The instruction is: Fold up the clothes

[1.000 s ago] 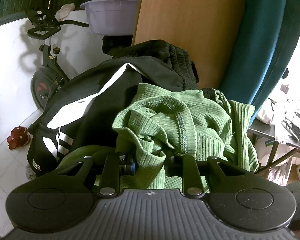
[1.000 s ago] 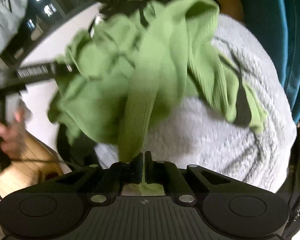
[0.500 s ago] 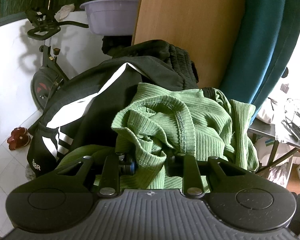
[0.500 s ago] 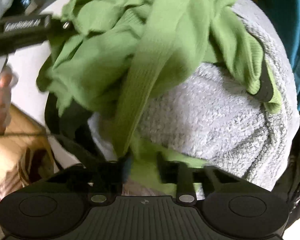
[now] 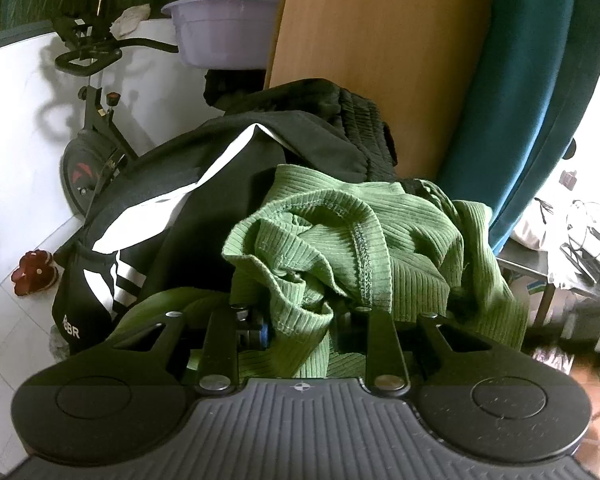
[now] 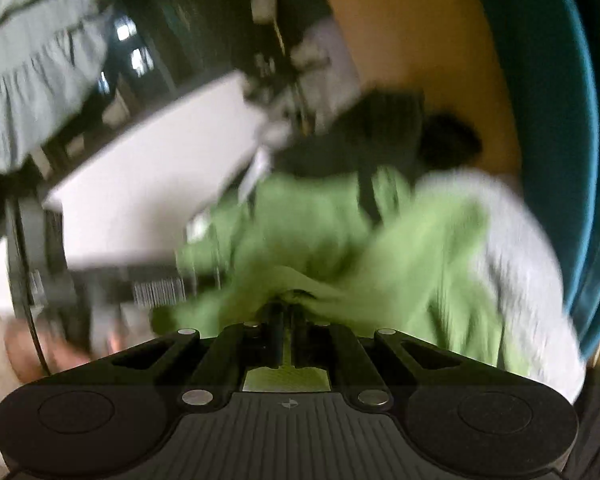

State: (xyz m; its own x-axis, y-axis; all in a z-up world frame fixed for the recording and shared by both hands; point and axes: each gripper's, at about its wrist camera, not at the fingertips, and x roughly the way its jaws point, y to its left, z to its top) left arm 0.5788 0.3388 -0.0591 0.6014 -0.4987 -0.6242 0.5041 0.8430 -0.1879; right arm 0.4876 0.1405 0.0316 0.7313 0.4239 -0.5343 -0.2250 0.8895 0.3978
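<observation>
A green ribbed garment (image 5: 340,240) lies crumpled on a pile of dark clothes. My left gripper (image 5: 300,318) is shut on a thick bunched fold of it, which keeps the fingers well apart. The right wrist view is blurred by motion. There the same green garment (image 6: 340,240) spreads over a grey fleece (image 6: 520,248), and my right gripper (image 6: 286,312) is shut on a thin edge of it, with the fingers nearly together. The left gripper's body (image 6: 100,292) shows at the left of that view, above a person's hand (image 6: 28,356).
A black jacket with white stripes (image 5: 180,208) and other black clothes lie under the green garment. Behind them are a wooden board (image 5: 380,60), a teal cushion (image 5: 540,80), a purple basin (image 5: 220,28) and an exercise bike (image 5: 96,140). A cluttered table (image 5: 580,240) stands at the right.
My right gripper was shut on the green garment, opened half a second ago, and is shut on it again, lower and swung round. The left gripper has not moved.
</observation>
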